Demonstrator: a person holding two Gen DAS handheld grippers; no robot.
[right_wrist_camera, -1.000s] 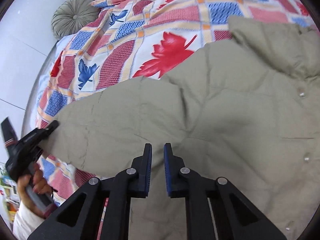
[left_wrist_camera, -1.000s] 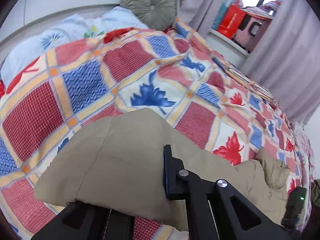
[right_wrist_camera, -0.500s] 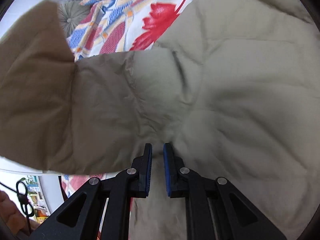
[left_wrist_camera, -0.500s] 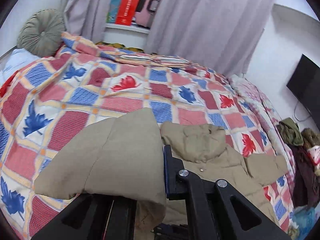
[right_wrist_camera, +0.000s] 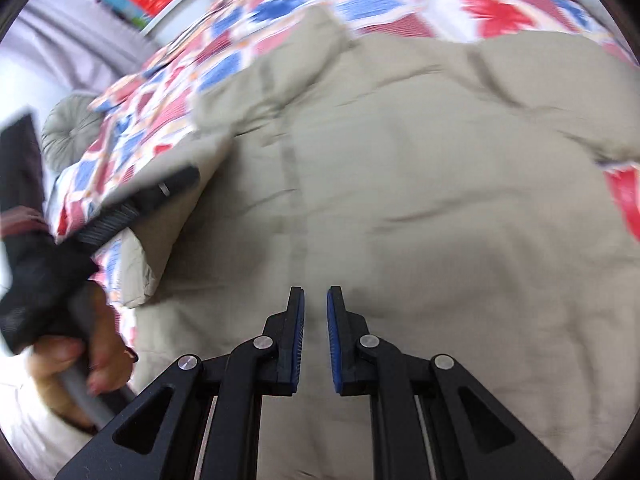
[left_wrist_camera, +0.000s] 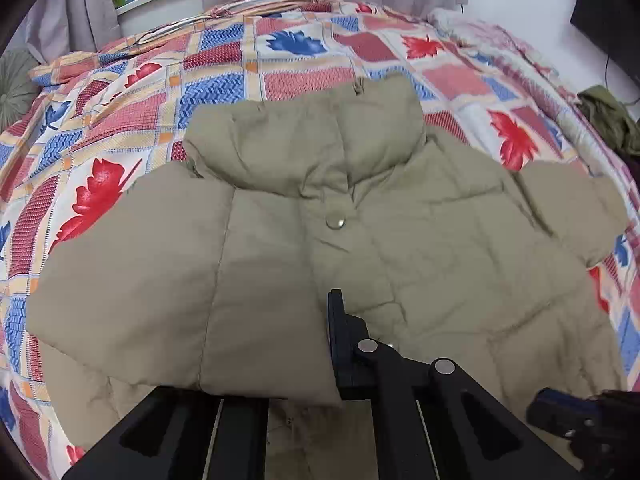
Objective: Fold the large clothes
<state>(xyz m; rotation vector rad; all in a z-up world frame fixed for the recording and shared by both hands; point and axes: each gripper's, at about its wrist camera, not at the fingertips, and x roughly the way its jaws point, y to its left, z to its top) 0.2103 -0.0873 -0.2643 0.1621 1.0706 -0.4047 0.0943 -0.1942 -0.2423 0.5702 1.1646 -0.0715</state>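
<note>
- khaki puffer jacket (left_wrist_camera: 400, 240) lies front-up on the bed's patchwork quilt (left_wrist_camera: 224, 80), straight ahead of both tongs; collar on the far side, snap button (left_wrist_camera: 334, 223) just past the left tongs
- left tongs (left_wrist_camera: 312, 344) are clamped on the sleeve (left_wrist_camera: 160, 280); it's folded across the jacket front, its cuff edge draped over the tongs
- right tongs (right_wrist_camera: 315, 340) hang over the lower front, fingers a little apart, gripping nothing
- open quilt beyond the collar and off to the left; other sleeve (left_wrist_camera: 568, 208) sticks out right; round cushion (right_wrist_camera: 70, 130) far left
</note>
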